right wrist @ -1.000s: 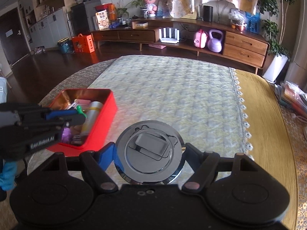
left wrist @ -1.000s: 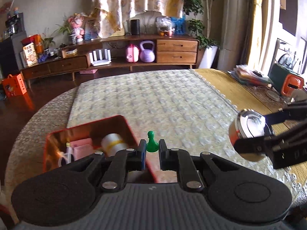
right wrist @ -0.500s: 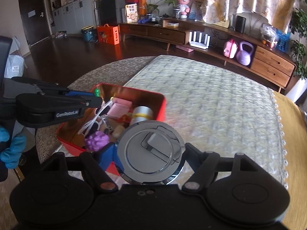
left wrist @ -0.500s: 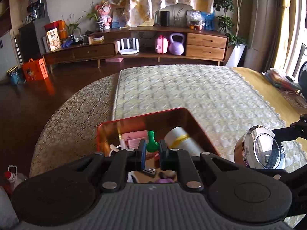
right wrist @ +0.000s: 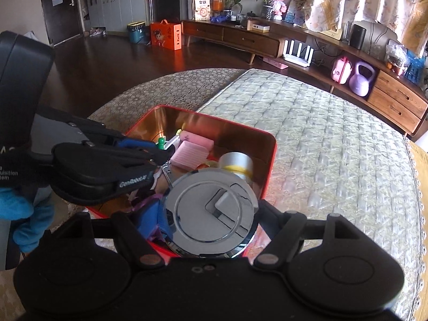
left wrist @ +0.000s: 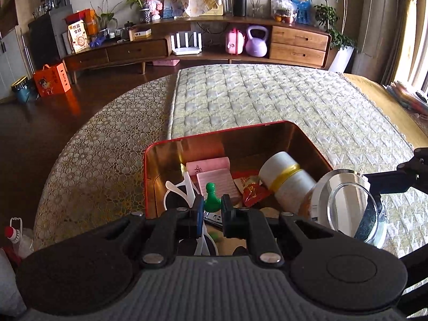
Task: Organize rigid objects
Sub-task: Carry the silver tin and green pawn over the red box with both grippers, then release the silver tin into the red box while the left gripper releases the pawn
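My left gripper is shut on a small green pawn and holds it over the red tin box. The pawn's top also shows in the right wrist view. My right gripper is shut on a round chrome disc at the red tin box's near edge. The disc shows in the left wrist view at the right. The box holds pink pads, a white roll with a yellow band, white glasses and other small items.
The box stands on a quilted runner over a lace-covered round table. The left gripper's body reaches over the box's left side. A low wooden cabinet stands far behind.
Both grippers have moved left, over the red box, carrying the pawn and the disc. The pawn was beside the box; now it hangs over its contents.
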Tool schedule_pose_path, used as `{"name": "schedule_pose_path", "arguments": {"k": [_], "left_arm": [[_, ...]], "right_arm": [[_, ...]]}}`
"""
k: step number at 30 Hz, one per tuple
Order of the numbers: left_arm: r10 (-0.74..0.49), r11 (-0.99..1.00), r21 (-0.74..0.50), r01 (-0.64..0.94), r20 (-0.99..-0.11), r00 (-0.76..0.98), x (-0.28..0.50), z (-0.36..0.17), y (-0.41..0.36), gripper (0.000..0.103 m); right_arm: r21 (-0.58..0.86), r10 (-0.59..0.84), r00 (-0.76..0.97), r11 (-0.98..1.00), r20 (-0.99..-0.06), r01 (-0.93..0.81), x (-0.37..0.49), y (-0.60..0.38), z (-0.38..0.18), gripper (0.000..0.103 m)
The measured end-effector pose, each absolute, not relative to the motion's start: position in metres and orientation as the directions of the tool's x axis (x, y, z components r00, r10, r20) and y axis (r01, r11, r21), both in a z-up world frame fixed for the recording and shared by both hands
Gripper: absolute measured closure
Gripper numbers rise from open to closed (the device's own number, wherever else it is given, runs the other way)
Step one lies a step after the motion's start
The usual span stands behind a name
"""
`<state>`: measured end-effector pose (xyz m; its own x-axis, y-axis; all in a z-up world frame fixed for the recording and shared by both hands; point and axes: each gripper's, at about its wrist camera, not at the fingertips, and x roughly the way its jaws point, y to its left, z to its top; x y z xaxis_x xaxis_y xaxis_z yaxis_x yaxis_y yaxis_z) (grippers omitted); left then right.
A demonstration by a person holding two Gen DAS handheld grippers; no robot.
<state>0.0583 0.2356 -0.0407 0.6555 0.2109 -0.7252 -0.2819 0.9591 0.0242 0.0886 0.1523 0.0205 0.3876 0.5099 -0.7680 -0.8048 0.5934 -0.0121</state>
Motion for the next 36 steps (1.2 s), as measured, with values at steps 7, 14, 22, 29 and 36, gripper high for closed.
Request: {"name": "schedule_pose_path", "arguments": {"k": [7,14,22,29,36], "left_arm": [[0.203,0.962,0.032,-0.269,-0.745,0.635,0.065,-0.055,0.233,0.09],[0.183,0.963,0.012,-0.271,-0.764,0.618,0.07,-0.064,0.236,0.09],[0.188,0.96,0.01,-0.281,-0.766,0.614,0.066,-0.062,0.234,0.09],[0.195,0.953,-0.005,-0.303,-0.757,0.624,0.058,-0.055,0.231,0.089],[0.234,0.949,0.023,-0.315,-0.719,0.654,0.042,-0.039,0.222,0.065]], "right_arm": [[-0.032,0.499,0.385,0.58,-0.776,-0.814,0.09,0.16,0.01,0.026],[-0.047,0.502,0.391,0.568,-0.772,-0.822,0.084,0.161,0.007,0.026],[-0.033,0.517,0.407,0.588,-0.753,-0.808,0.083,0.151,0.012,0.027],[-0.016,0.532,0.422,0.607,-0.735,-0.794,0.079,0.136,0.017,0.027],[0.02,0.556,0.435,0.631,-0.708,-0.775,0.075,0.118,0.027,0.025]]}}
